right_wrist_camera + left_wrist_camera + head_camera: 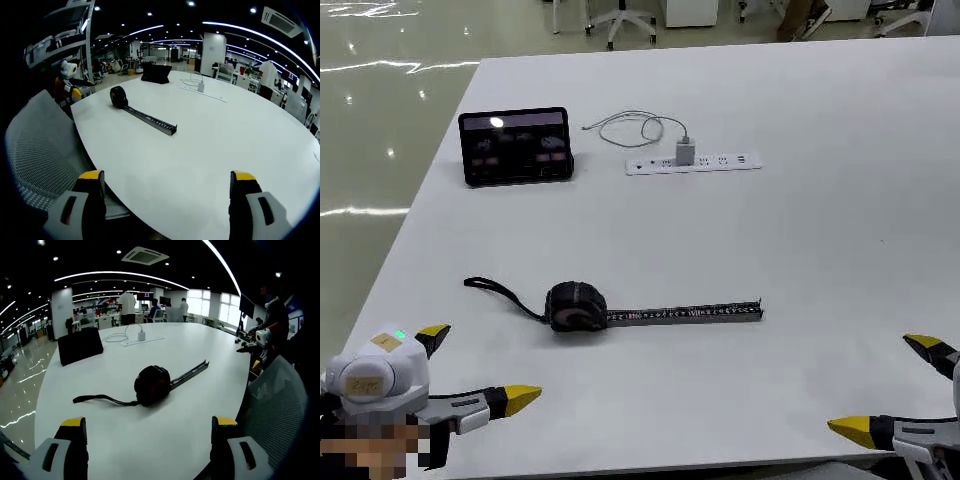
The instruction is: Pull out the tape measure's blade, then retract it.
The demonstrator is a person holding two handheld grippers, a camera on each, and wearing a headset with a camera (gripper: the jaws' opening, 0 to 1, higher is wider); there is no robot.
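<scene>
A black tape measure [576,307] lies on the white table [800,230], its blade [685,314] pulled out to the right and its wrist strap [500,294] trailing left. My left gripper [480,365] hovers open at the near left edge, well short of the case [152,385], nothing between its yellow-tipped fingers [74,422]. My right gripper [895,390] is open at the near right corner, away from the blade's end [171,130]. The case [118,96] is far off in the right gripper view.
A dark tablet [515,146] stands at the back left. A white power strip [693,162] with a charger and coiled cable [635,128] lies behind the tape. A mesh chair [45,160] sits by the near edge. People stand at distant desks.
</scene>
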